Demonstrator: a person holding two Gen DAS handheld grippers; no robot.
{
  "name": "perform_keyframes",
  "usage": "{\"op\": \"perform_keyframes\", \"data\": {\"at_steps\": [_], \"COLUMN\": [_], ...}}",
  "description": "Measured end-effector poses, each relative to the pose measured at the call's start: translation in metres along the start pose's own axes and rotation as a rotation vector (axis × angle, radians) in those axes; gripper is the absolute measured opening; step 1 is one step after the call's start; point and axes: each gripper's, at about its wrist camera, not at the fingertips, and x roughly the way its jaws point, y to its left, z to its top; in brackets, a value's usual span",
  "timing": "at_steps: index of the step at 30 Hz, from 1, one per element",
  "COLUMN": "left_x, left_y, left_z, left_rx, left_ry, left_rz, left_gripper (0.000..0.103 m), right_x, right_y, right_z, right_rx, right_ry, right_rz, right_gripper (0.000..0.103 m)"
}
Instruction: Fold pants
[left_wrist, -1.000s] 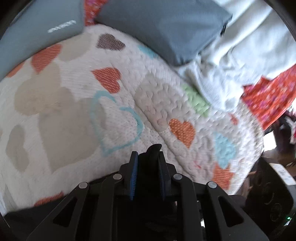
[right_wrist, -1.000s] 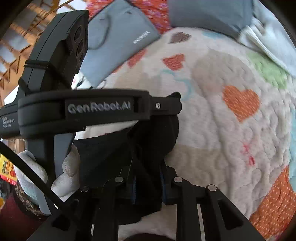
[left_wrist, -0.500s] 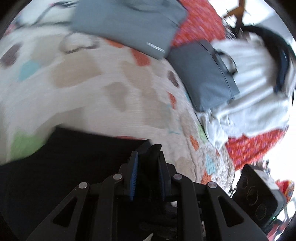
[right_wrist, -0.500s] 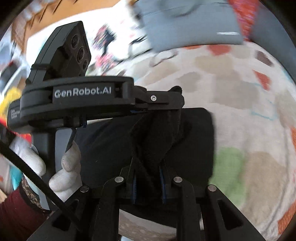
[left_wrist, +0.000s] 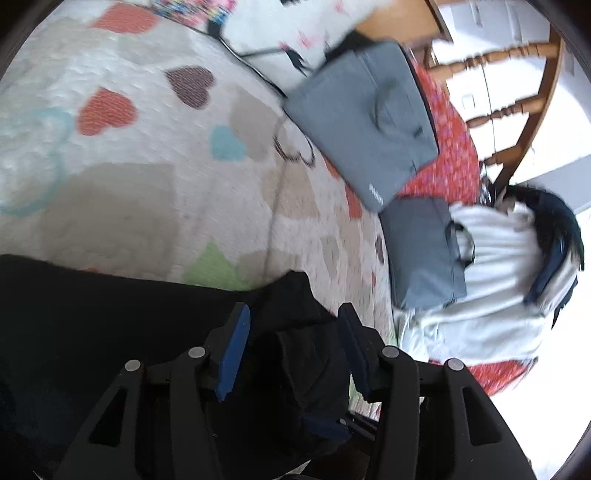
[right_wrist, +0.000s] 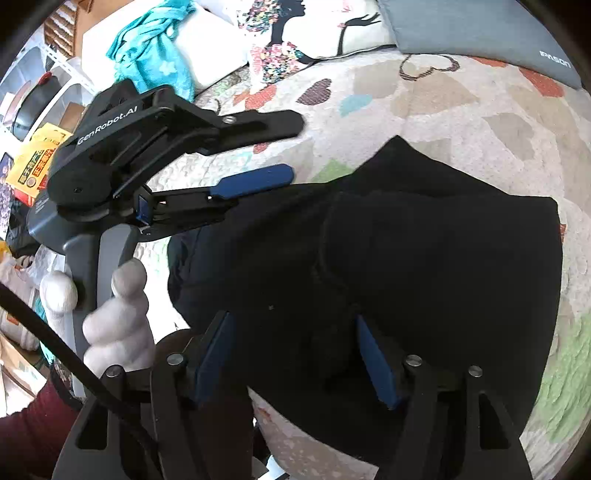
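Black pants (right_wrist: 424, 258): we find them lying bunched on the heart-patterned quilt (right_wrist: 480, 110), one folded layer over another, a peaked corner pointing away from us.

Right gripper (right_wrist: 295, 350): we note its blue pads wide apart, straddling the near edge of the pants and gripping nothing.

Left gripper (left_wrist: 291, 347): we record it likewise spread wide, its fingers either side of a raised bunch of the black cloth; from the right wrist view it sits at the left edge of the pants, in a white-gloved hand (right_wrist: 118, 325).

Beyond the quilt: we list two grey bags (left_wrist: 365, 122), a white garment (left_wrist: 491, 291), a wooden chair (left_wrist: 517, 110) and a teal cloth (right_wrist: 155, 48).
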Motion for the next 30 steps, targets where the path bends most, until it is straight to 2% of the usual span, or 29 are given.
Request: {"op": "perform_keyframes", "data": {"at_steps": [4, 7, 10, 13, 18, 21, 24, 26, 30], "left_x": [-0.018, -0.028, -0.031, -0.024, 0.010, 0.035, 0.044, 0.041, 0.024], "left_y": [0.004, 0.000, -0.004, -0.014, -0.027, -0.018, -0.007, -0.009, -0.008], "left_z": [-0.003, -0.010, -0.022, -0.041, -0.078, -0.092, -0.105, -0.111, -0.114], "left_rx": [-0.007, 0.012, 0.036, 0.078, 0.162, 0.142, 0.109, 0.122, 0.096], "left_ry": [-0.041, -0.060, -0.055, -0.026, 0.071, 0.154, 0.181, 0.170, 0.153], "left_rz": [0.033, 0.079, 0.093, 0.100, 0.138, 0.201, 0.200, 0.204, 0.182], "left_gripper": [0.049, 0.049, 0.049, 0.049, 0.048, 0.032, 0.027, 0.027, 0.027], "right_x": [-0.018, -0.061, -0.091, -0.096, -0.083, -0.066, -0.042, -0.026, 0.007], "right_y": [0.022, 0.028, 0.008, -0.016, -0.051, -0.062, -0.064, -0.066, -0.074], "right_z": [-0.006, -0.007, -0.004, -0.002, -0.002, 0.002, 0.016, 0.022, 0.038], "right_rx": [-0.032, -0.042, 0.032, 0.109, 0.271, 0.353, 0.408, 0.422, 0.465], "right_ry": [-0.025, -0.108, -0.172, -0.175, -0.151, -0.130, -0.087, -0.054, -0.002], "right_rz": [0.059, 0.102, 0.034, -0.045, 0.038, 0.144, 0.207, 0.213, 0.159], "right_gripper": [0.075, 0.075, 0.075, 0.073, 0.068, 0.068, 0.068, 0.068, 0.070]}}
